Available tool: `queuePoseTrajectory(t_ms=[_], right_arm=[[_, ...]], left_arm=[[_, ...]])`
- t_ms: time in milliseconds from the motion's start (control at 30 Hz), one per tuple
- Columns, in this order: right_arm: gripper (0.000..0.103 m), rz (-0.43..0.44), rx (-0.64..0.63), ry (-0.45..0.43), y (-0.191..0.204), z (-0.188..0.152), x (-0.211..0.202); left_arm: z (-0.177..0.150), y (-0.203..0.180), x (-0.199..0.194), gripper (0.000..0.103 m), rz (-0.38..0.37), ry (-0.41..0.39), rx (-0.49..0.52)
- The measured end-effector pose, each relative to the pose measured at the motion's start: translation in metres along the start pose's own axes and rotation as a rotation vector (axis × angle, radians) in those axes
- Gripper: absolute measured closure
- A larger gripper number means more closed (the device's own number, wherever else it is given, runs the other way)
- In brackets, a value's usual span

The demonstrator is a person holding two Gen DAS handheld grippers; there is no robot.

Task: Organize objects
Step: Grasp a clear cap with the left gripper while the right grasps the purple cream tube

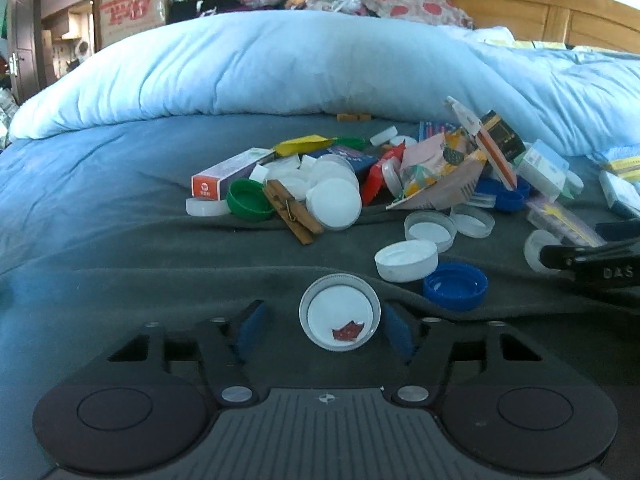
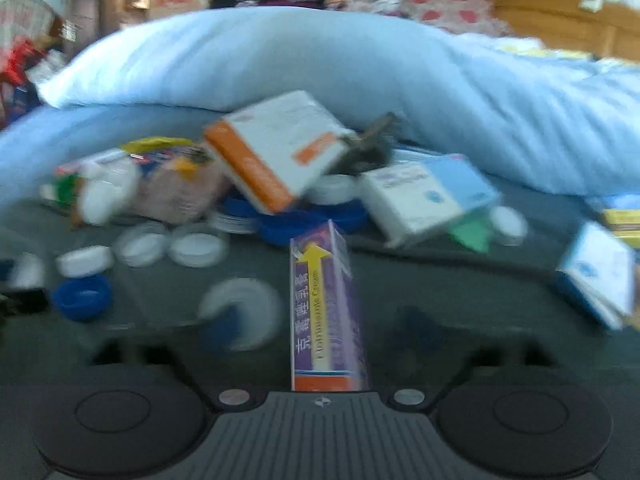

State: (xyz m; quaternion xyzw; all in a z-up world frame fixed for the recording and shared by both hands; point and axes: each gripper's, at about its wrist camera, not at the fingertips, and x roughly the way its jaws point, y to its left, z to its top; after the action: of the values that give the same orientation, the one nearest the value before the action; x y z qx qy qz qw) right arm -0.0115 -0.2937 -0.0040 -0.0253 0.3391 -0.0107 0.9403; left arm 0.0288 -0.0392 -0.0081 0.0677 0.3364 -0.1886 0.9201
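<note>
Tilting forward and down over the dark blanket (image 1: 120, 248), the left gripper (image 1: 322, 326) has its two blue-padded fingers (image 1: 250, 328) set either side of a white cap (image 1: 340, 312) that lies open side up, a scrap of red at its bottom. The jaws stand partly closed around it; a thin gap shows on each side, so the pads do not press on the cap. Just ahead and to the right of these fingers lie a blue cap (image 1: 456, 286) and another white lid (image 1: 406, 260), with the heap of boxes, lids and a wooden clothespin (image 1: 290, 212) farther ahead. At the right edge of the left wrist view, a black finger of the other tool (image 1: 592, 260) reaches in.

The right gripper (image 2: 326, 328) also angles down at the blanket, its picture blurred. Its jaws stand wide apart, and a purple carton (image 2: 326, 308) with a yellow arrow lies lengthwise between them, touching neither finger as far as the blur allows. A pale round lid (image 2: 240, 312) sits by its left finger. Ahead, an orange-and-white box (image 2: 276, 156) leans on the pile, against the light blue duvet (image 2: 360, 64).
</note>
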Motion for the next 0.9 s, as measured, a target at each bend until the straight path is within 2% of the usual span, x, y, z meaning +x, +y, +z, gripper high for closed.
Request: queuePoseTrajectory(t_ms=[33, 67, 133, 167, 233, 300, 333, 433, 533, 733, 800, 867, 900], right_arm=[[0.011, 0.041, -0.012, -0.024, 0.001, 0.001, -0.004], [0.025, 0.073, -0.022, -0.028, 0.002, 0.001, -0.006], [0.047, 0.104, 0.000, 0.011, -0.001, -0.001, 0.000], [0.043, 0.114, 0.034, 0.013, -0.006, -0.001, 0.002], [0.038, 0.078, 0.064, -0.001, -0.014, 0.002, 0.002], [0.037, 0.089, 0.084, 0.012, -0.018, 0.001, 0.007], [0.038, 0.100, 0.092, 0.018, -0.019, 0.001, 0.008], [0.064, 0.138, 0.108, 0.024, -0.020, 0.002, 0.005], [0.064, 0.128, 0.138, 0.009, -0.024, 0.004, -0.002], [0.064, 0.129, 0.148, -0.107, -0.027, 0.032, -0.051], [0.064, 0.154, 0.119, -0.094, -0.021, 0.041, -0.059], [0.064, 0.167, 0.093, -0.039, -0.011, 0.040, -0.052], [0.064, 0.210, 0.099, 0.010, -0.006, 0.035, -0.046]], left_arm=[[0.000, -0.001, 0.000, 0.056, 0.000, 0.000, -0.002], [0.000, -0.002, -0.001, 0.062, 0.003, -0.001, 0.001], [-0.001, -0.007, -0.001, 0.062, 0.014, -0.004, 0.018], [-0.002, -0.008, -0.001, 0.062, 0.016, -0.004, 0.022], [-0.003, -0.007, -0.003, 0.062, 0.017, -0.008, 0.014], [-0.004, -0.007, -0.004, 0.063, 0.021, -0.011, 0.009], [-0.004, -0.007, -0.005, 0.063, 0.024, -0.015, 0.003], [-0.003, -0.008, -0.012, 0.063, 0.033, -0.034, -0.014], [0.005, -0.004, -0.024, 0.063, 0.037, -0.050, -0.048], [0.037, 0.017, -0.067, 0.063, 0.094, -0.123, -0.125], [0.045, 0.023, -0.084, 0.063, 0.110, -0.149, -0.141], [0.047, 0.026, -0.100, 0.063, 0.120, -0.177, -0.141], [0.047, 0.026, -0.108, 0.063, 0.123, -0.185, -0.139]])
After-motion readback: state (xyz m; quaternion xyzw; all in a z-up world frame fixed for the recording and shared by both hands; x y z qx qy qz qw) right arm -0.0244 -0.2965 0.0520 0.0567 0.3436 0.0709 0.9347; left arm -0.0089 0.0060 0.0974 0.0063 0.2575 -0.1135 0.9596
